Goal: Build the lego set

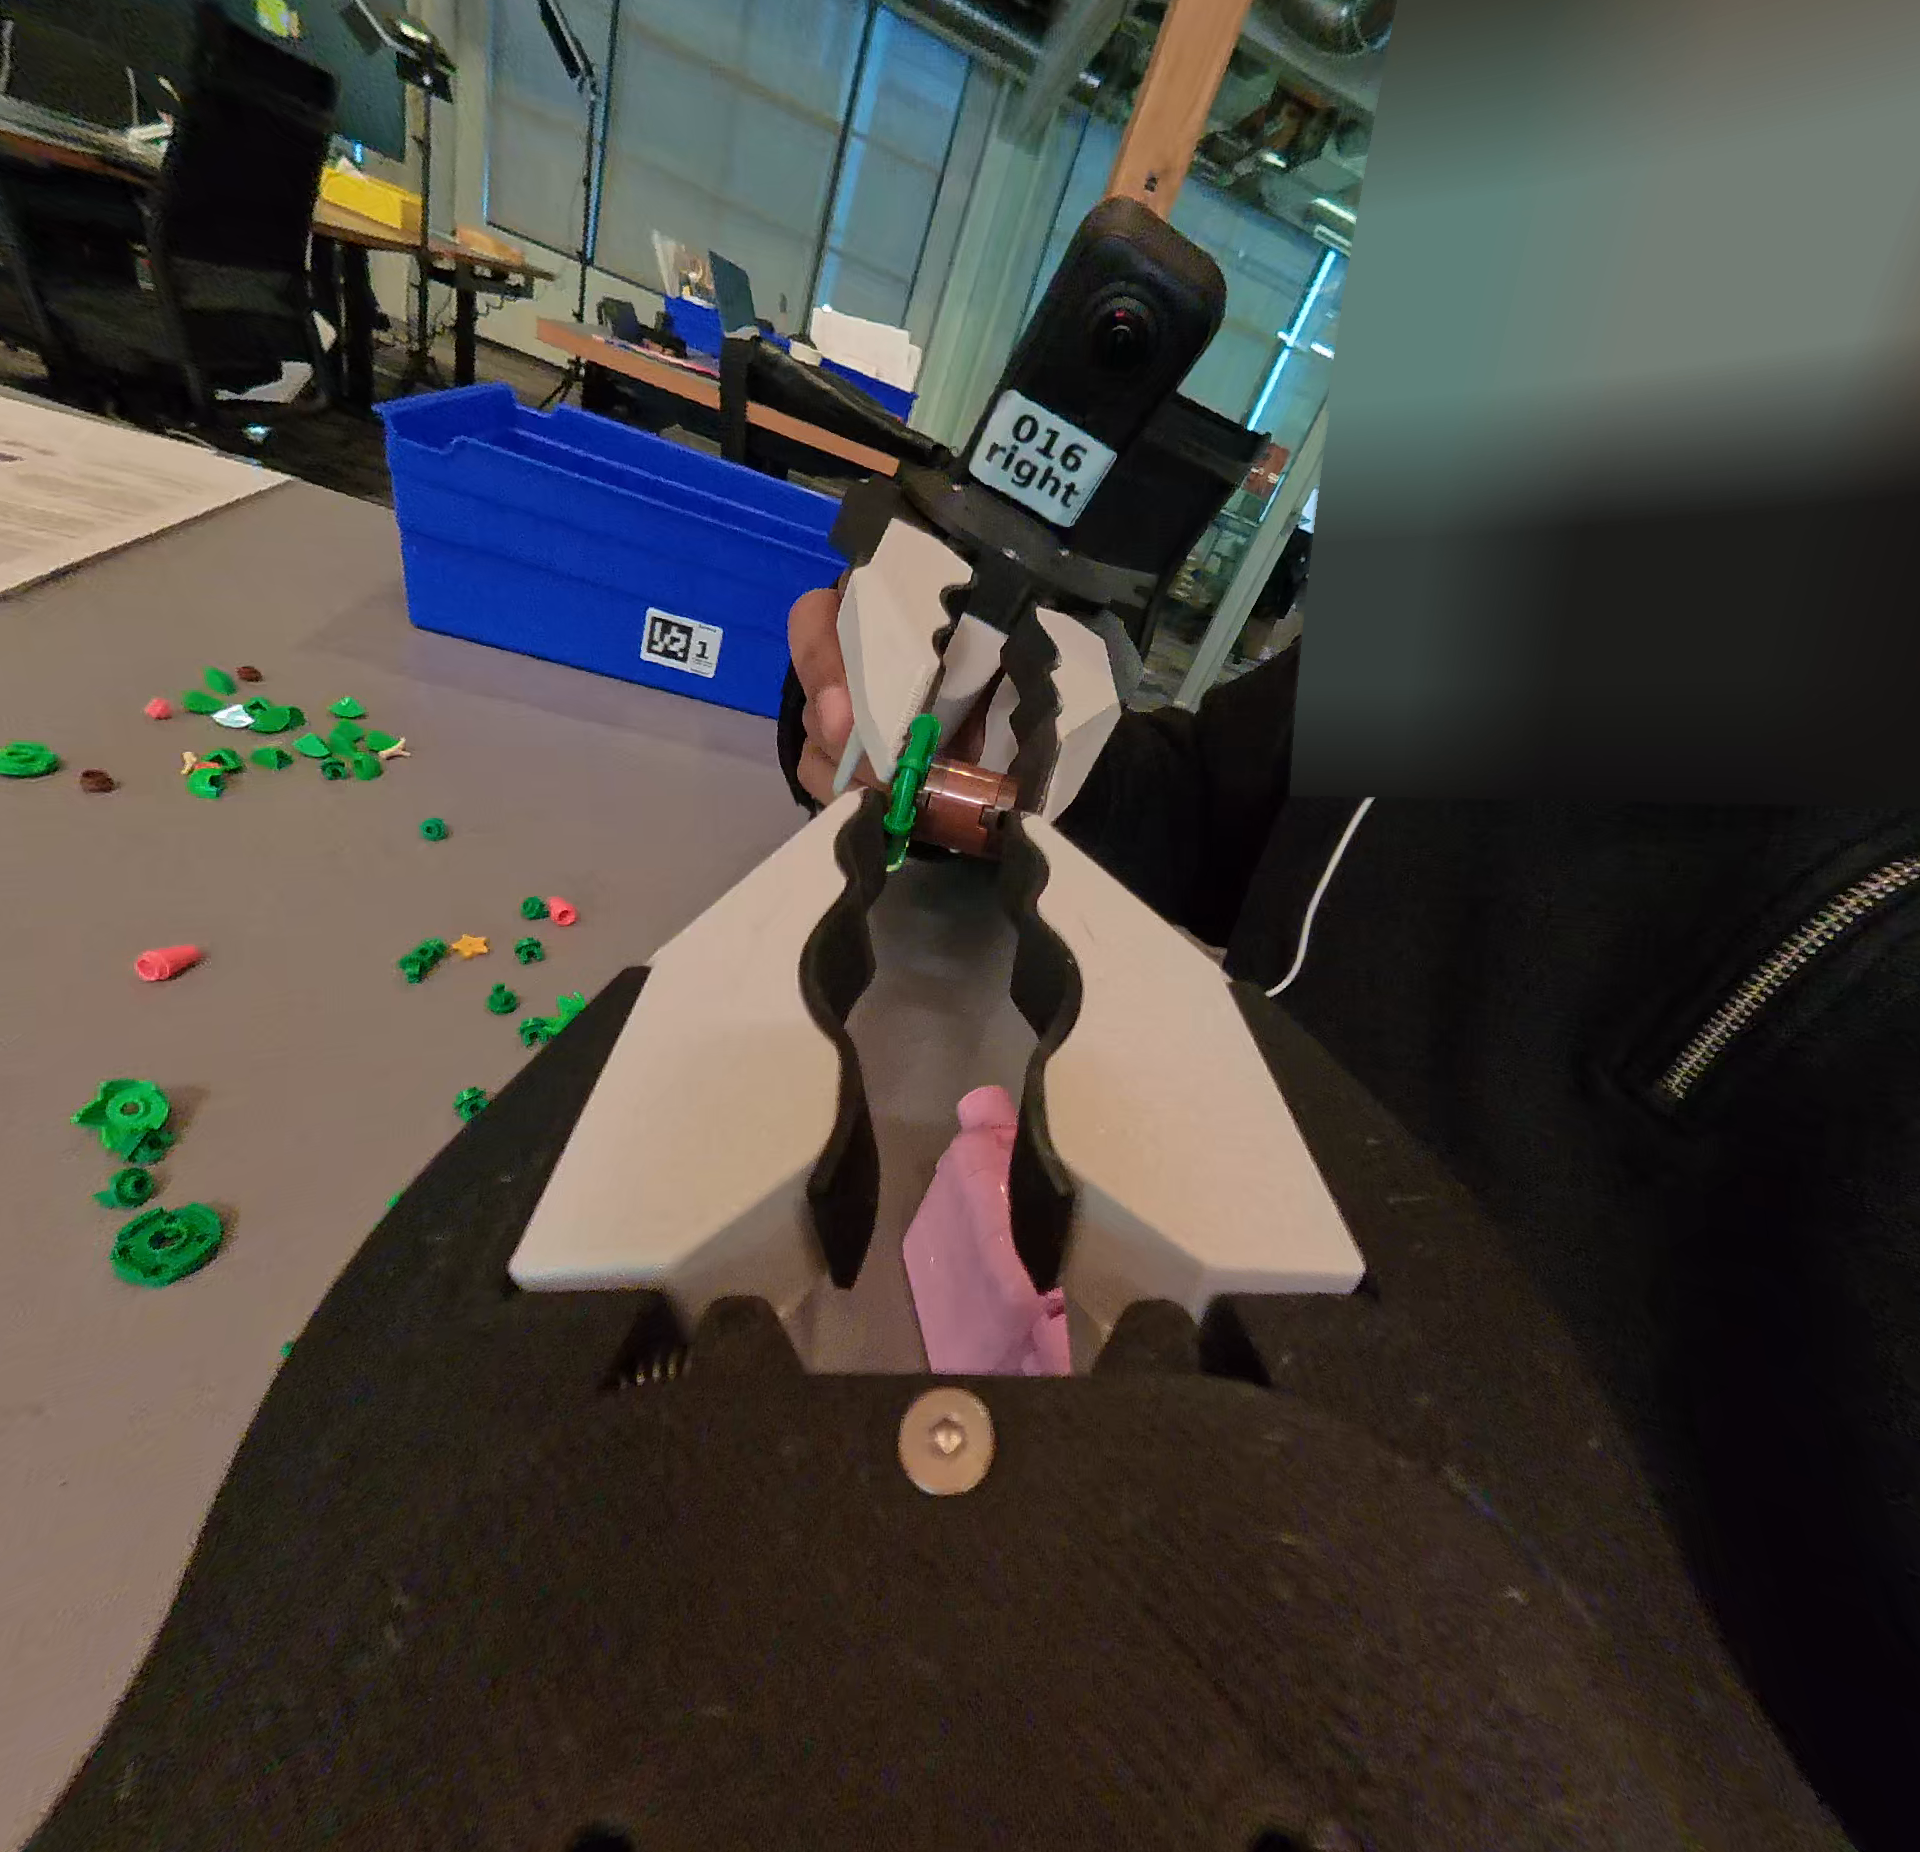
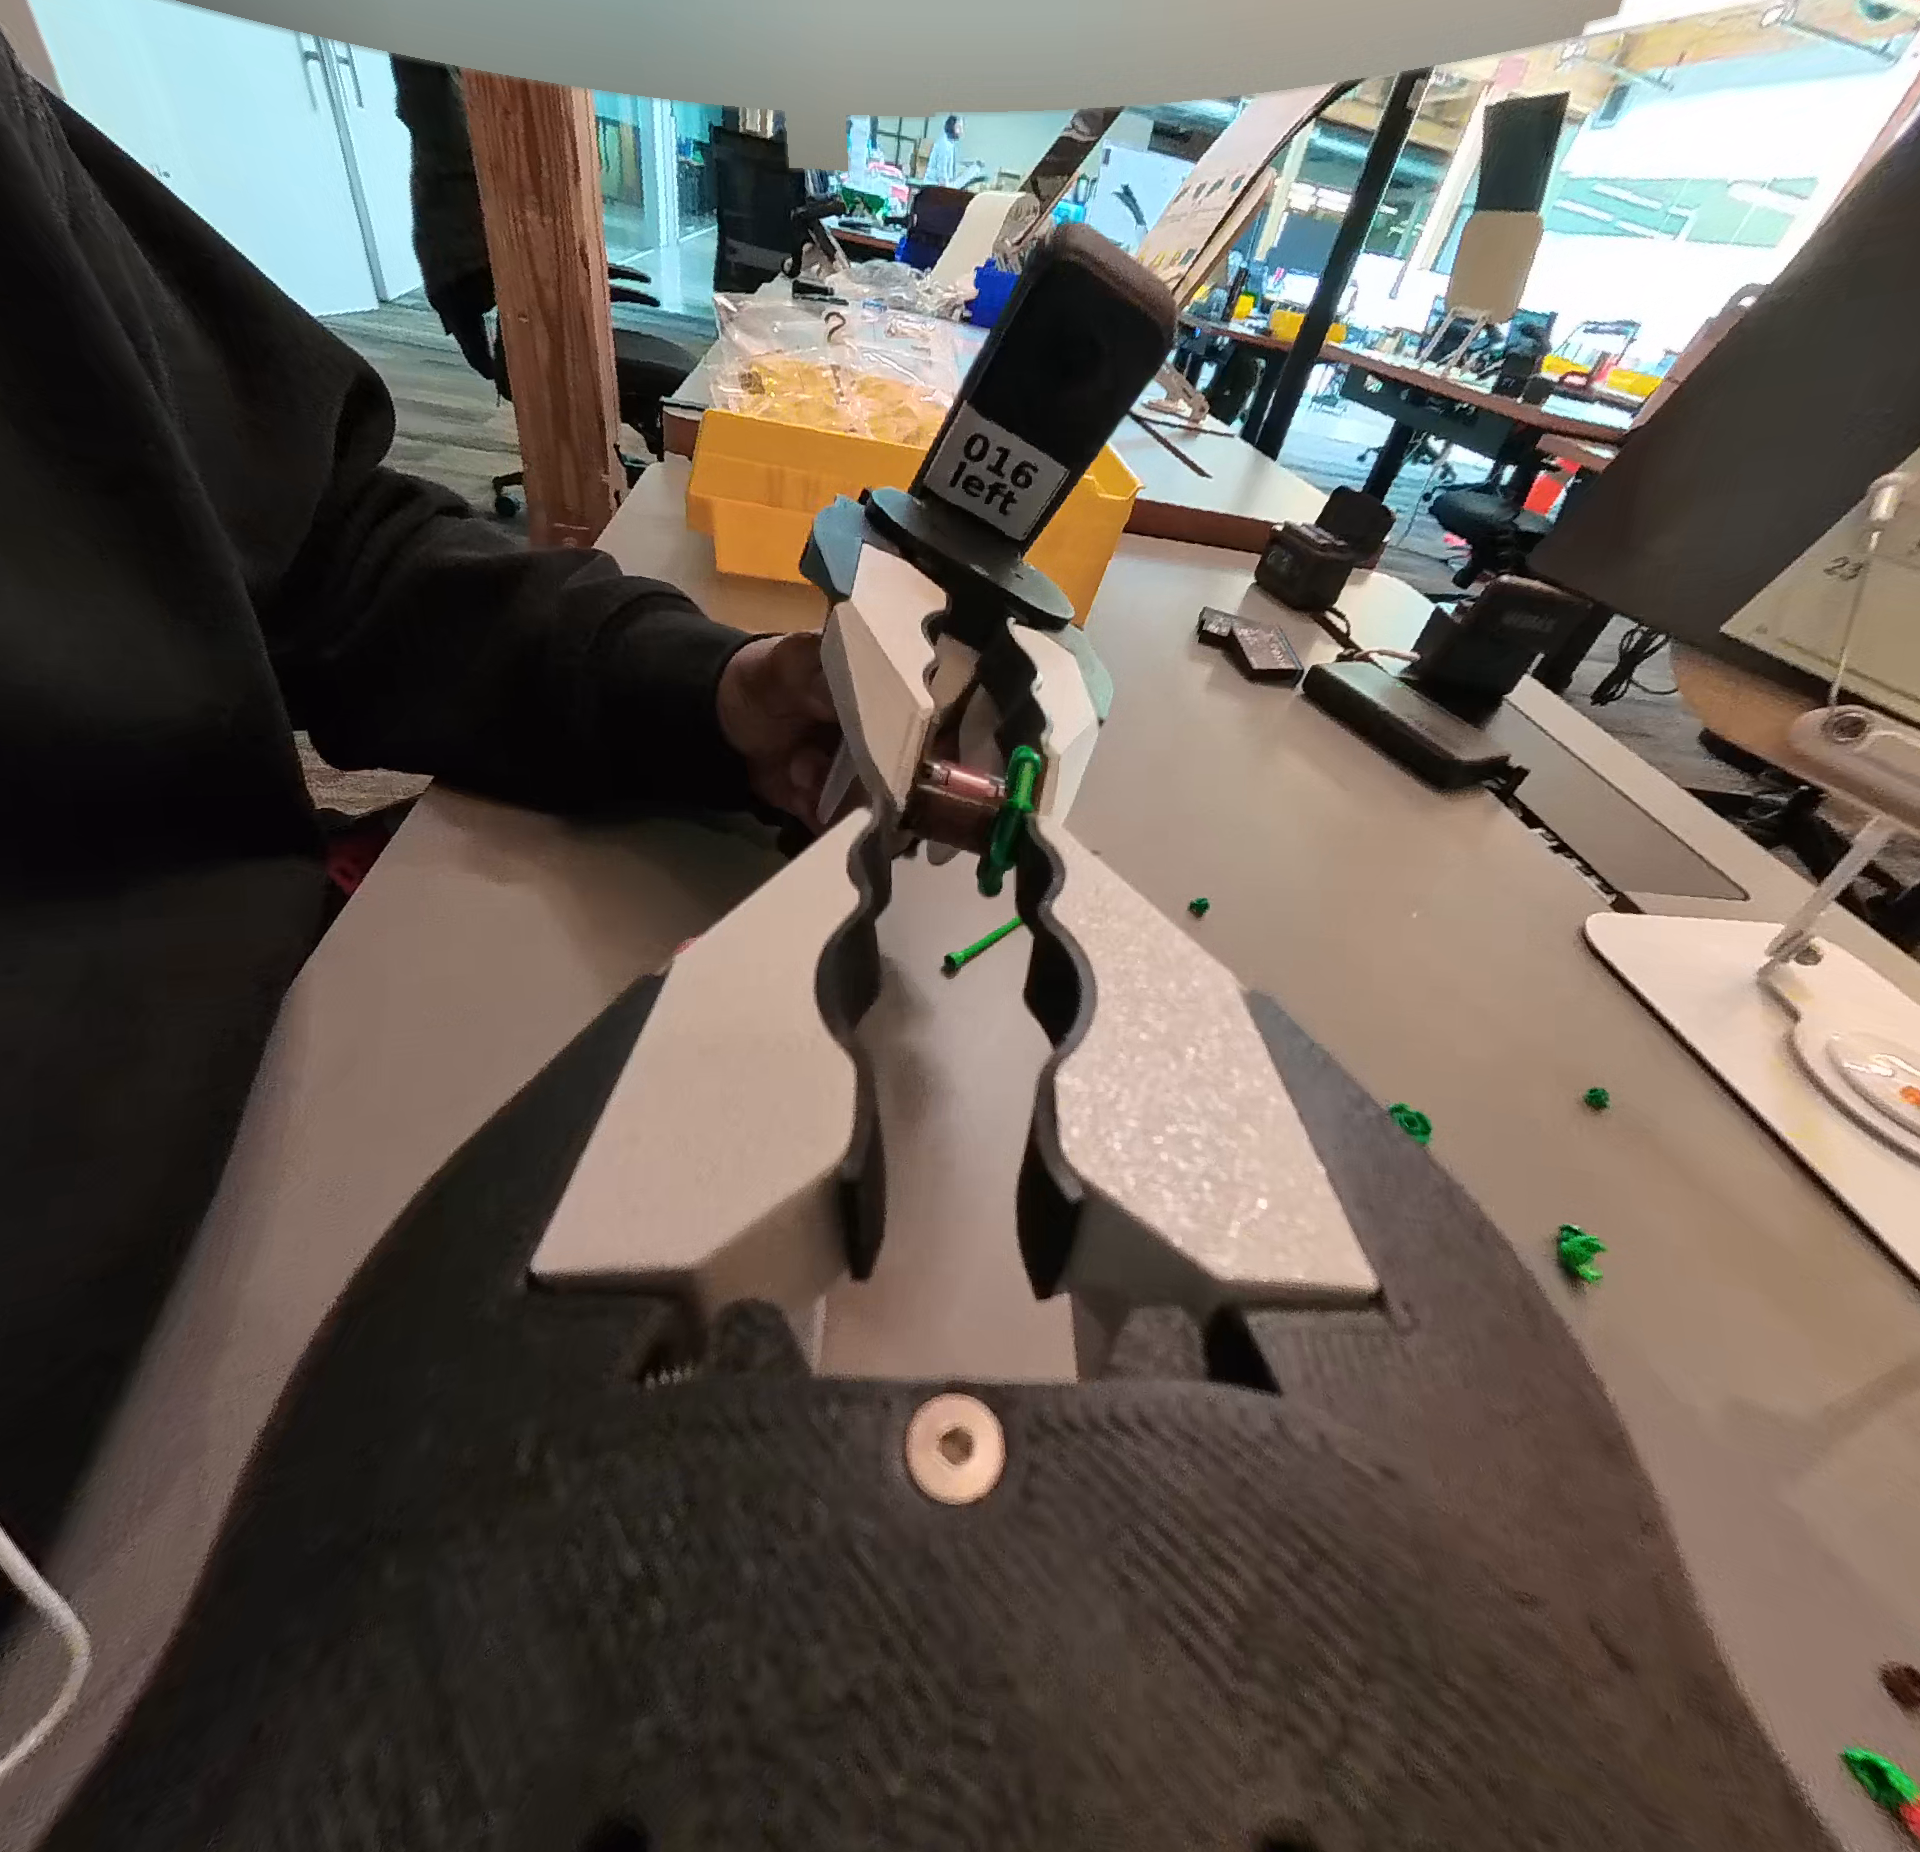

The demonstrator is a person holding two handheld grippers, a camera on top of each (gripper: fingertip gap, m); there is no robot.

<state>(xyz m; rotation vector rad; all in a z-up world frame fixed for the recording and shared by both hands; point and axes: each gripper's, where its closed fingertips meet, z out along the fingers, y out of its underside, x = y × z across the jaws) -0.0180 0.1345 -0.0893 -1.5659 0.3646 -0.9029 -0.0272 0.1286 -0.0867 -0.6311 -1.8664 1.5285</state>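
Observation:
A short brown round piece (image 1: 966, 794) with a green stem piece (image 1: 909, 774) on one end is held in the air between the two grippers, which face each other tip to tip. My left gripper (image 1: 940, 831) is shut, its tips pinching the two ends of this joined piece. My right gripper (image 2: 956, 846) is shut on the same brown piece (image 2: 951, 794) and green stem piece (image 2: 1008, 815). The right gripper also shows in the left wrist view (image 1: 966, 753). A pink piece (image 1: 977, 1231) shows below, through the gap between my left fingers.
Loose green, red and brown pieces (image 1: 270, 732) lie scattered on the grey table (image 1: 312, 971), with a blue bin (image 1: 603, 545) behind. A green rod (image 2: 982, 945) lies on the table. A yellow bin (image 2: 790, 493), a monitor stand base (image 2: 1766, 1054) and black devices (image 2: 1403, 701) stand nearby. The tips of both grippers are at nearly the same place. Both grippers' tips are roughly 15 cm from the green rod (image 2: 982, 945).

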